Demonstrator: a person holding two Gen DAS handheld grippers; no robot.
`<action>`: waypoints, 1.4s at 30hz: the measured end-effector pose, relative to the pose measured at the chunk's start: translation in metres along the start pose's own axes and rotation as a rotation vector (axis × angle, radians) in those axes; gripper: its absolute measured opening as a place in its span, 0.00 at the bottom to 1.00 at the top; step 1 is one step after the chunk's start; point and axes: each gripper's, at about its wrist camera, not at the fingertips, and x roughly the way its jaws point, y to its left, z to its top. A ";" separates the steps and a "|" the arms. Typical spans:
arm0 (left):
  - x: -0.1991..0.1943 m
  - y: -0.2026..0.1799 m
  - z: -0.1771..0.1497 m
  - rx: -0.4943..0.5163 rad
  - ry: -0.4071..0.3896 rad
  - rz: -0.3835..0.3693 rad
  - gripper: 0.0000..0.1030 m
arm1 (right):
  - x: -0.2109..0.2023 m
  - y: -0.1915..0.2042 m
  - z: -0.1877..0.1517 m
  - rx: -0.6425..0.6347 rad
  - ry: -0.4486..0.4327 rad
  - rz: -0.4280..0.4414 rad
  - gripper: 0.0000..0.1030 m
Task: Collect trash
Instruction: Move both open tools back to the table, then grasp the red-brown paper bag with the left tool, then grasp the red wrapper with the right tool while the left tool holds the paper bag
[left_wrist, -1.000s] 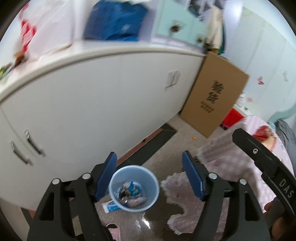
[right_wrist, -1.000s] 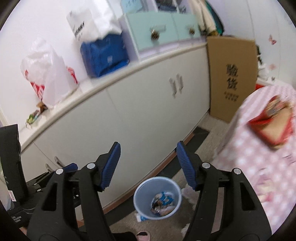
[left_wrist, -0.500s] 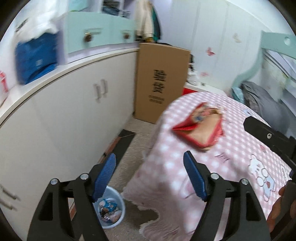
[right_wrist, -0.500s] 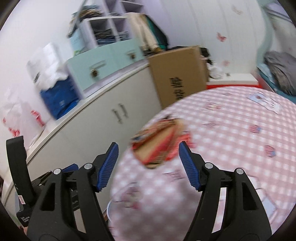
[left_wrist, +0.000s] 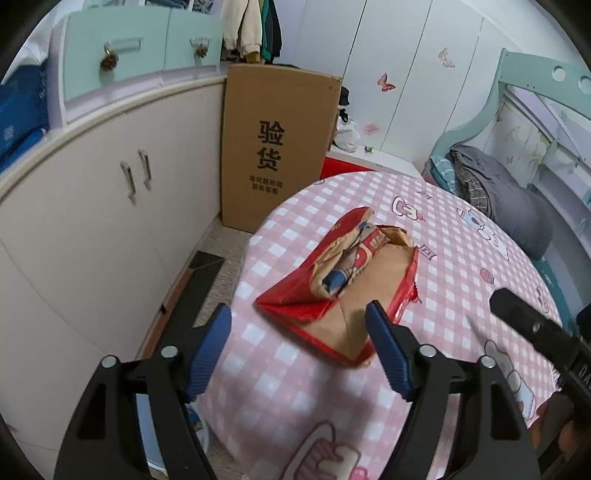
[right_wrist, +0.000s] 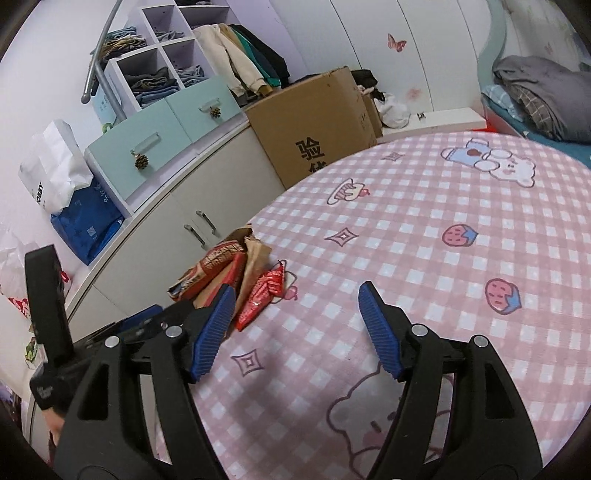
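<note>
On the pink checked table (left_wrist: 461, 258), the torn red wrapper (left_wrist: 347, 291) waits; the left gripper (left_wrist: 299, 350) and the right gripper (right_wrist: 295, 328) hang spread and empty. Next, the left one must probably descend and pinch it.

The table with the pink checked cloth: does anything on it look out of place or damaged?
Yes. A torn-open red wrapper lies crumpled near the left edge of the table, its brown inside showing, with a smaller red packet beside it. This looks like trash on an otherwise tidy cloth. Both grippers are open and hold nothing.
</note>
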 end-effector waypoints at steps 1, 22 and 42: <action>0.002 -0.001 0.000 0.003 0.000 -0.016 0.64 | 0.001 -0.004 0.000 0.010 0.006 0.004 0.67; -0.034 0.018 -0.003 -0.131 -0.096 -0.110 0.01 | 0.002 -0.010 0.001 0.042 0.032 0.003 0.68; -0.077 0.052 -0.022 -0.179 -0.162 -0.059 0.01 | 0.089 0.049 0.013 -0.189 0.208 -0.218 0.24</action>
